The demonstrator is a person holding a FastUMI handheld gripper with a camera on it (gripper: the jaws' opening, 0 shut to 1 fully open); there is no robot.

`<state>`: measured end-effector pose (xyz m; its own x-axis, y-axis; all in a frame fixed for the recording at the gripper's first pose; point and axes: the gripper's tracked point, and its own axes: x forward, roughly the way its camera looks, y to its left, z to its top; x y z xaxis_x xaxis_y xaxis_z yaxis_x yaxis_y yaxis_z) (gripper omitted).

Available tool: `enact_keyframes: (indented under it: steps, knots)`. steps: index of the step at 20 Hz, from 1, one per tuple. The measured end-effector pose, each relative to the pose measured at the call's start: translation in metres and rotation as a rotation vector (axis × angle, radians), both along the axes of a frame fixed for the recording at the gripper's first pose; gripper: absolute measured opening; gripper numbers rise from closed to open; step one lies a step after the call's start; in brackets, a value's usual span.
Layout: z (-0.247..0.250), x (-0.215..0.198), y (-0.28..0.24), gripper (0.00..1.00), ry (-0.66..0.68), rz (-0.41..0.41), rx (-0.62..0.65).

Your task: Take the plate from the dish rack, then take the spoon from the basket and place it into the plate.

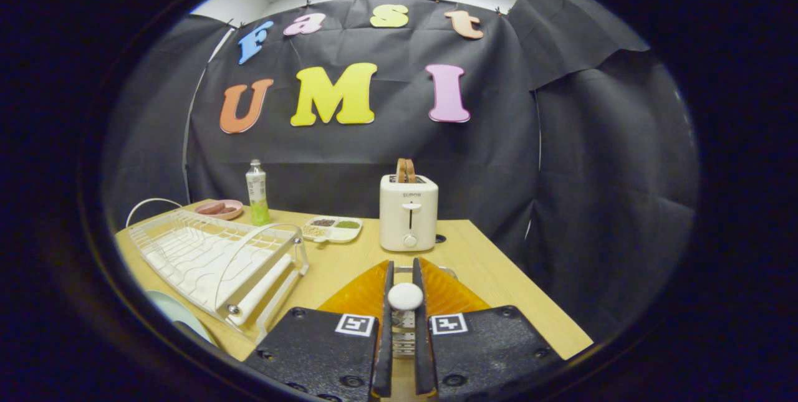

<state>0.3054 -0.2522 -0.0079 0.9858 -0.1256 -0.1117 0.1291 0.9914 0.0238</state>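
Note:
My gripper (404, 302) is shut on a white spoon (405, 296), whose rounded end shows between the two fingers. Right behind the fingers lies an orange ribbed basket (365, 293), spreading out to both sides of them. A white wire dish rack (212, 258) stands to the left of the fingers, with no dish in its slots. The rim of a pale green plate (169, 311) lies on the table by the rack's near corner, left of the fingers; most of it is cut off.
Beyond the basket stands a white toaster (408, 214) holding bread. A divided snack tray (332, 228), a green-label bottle (257, 193) and a pink dish (218, 207) sit further back left. The wooden table's (499, 277) right edge runs close to the fingers.

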Motion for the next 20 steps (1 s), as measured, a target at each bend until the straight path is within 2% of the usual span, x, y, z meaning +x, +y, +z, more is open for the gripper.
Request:
enact_keyframes:
  steps: [6,11,16,20]
  knots:
    - [0.039,-0.008,-0.010,0.19,-0.073,-0.056,0.002]
    - [0.082,-0.036,-0.010,0.19,-0.113,-0.100,-0.030]
    - [0.118,-0.084,0.031,0.19,-0.176,-0.059,-0.032]
    - [0.118,-0.125,0.094,0.19,-0.199,0.025,-0.014]
